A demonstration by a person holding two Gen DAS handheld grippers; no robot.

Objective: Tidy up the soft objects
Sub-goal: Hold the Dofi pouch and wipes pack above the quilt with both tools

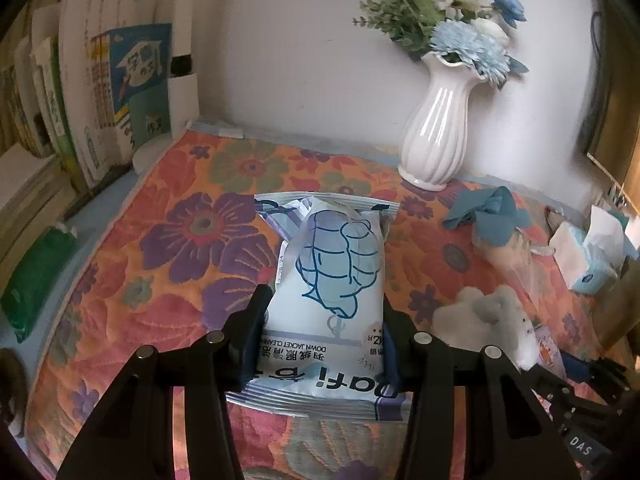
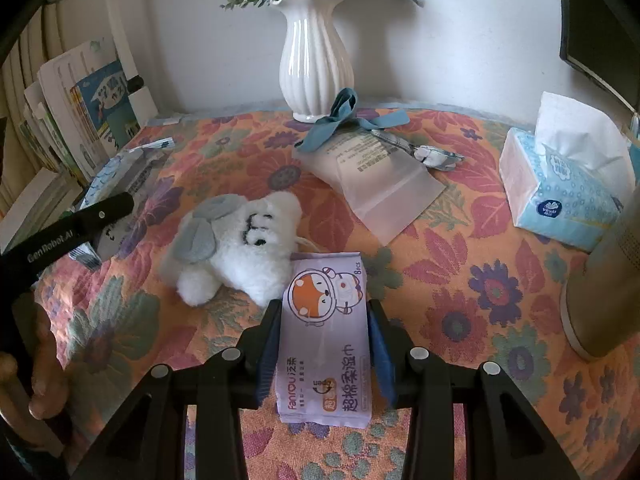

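The left hand-held gripper [image 1: 324, 316] is squeezing a pale blue wipes pack [image 1: 330, 280] between its two fingers, the pack lying lengthwise on the floral cloth [image 1: 168, 264] of the counter, with books [image 1: 100, 92] standing at the far left. The white plush toy [image 2: 240, 248] is lying between both packs, touching the purple wipes pack [image 2: 326, 332], which the right hand-held gripper [image 2: 324, 320] is pinching at both sides. A tissue box [image 2: 560, 192] is sitting far right
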